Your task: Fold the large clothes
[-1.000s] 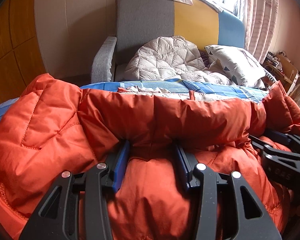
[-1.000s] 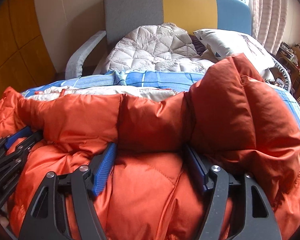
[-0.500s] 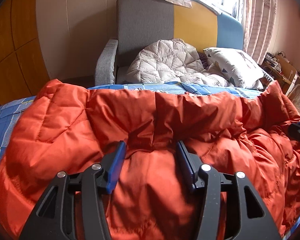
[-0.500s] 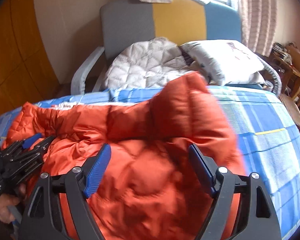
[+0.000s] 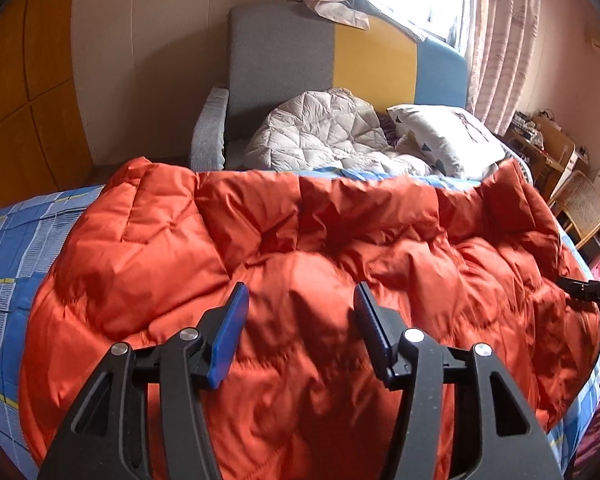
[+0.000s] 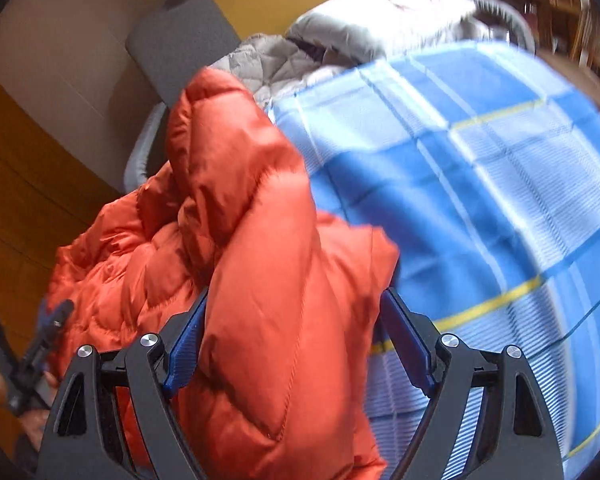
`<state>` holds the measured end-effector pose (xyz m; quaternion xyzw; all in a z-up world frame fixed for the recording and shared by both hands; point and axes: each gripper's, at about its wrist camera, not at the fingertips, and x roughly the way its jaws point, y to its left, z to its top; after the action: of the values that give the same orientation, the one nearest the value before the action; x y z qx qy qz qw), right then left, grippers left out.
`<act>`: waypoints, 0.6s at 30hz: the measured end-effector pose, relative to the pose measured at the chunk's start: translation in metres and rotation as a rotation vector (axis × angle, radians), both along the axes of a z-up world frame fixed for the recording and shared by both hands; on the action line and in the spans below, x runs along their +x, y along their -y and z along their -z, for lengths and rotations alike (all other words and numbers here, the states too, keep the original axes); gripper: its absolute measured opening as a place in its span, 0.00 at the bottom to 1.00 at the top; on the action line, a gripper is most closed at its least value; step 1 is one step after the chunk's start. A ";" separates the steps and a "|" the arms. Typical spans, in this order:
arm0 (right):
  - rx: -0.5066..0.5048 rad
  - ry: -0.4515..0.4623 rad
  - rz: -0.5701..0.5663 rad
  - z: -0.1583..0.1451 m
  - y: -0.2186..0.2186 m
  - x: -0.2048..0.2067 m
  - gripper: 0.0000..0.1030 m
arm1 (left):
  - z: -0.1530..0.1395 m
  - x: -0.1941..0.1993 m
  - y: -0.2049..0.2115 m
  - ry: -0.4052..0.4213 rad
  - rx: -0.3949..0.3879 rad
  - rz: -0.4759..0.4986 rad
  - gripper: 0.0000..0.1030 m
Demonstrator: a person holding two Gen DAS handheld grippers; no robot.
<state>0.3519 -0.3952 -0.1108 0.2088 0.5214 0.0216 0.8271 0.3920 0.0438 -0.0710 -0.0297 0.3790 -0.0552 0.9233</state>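
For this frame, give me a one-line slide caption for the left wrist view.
Open left gripper above an orange puffer jacket spread across the blue checked bed.

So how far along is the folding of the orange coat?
Early. The orange coat lies rumpled across the blue checked sheet, no tidy fold showing. Left gripper stands open above it; right gripper has a puffy section between its just-opening jaws. Folding remains.

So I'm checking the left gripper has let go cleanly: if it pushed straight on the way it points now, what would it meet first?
Most likely the orange puffer jacket itself. The left gripper points down at the quilted surface spread over the blue plaid bedsheet, with nothing between its open jaws. The gap is hard to judge.
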 end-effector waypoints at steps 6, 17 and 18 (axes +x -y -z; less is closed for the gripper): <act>0.124 -0.041 0.001 0.019 0.000 -0.010 0.80 | 0.011 -0.006 0.006 -0.045 0.008 0.022 0.52; 0.234 -0.027 -0.021 0.020 -0.010 -0.017 0.40 | 0.025 -0.003 0.011 -0.070 0.004 0.028 0.52; 0.228 -0.024 -0.029 0.016 -0.012 -0.018 0.38 | 0.026 -0.003 0.010 -0.070 0.004 0.029 0.52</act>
<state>0.3342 -0.3830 -0.1268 0.2941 0.5286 0.0905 0.7911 0.3887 0.0333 -0.0965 -0.0246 0.4114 -0.0667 0.9087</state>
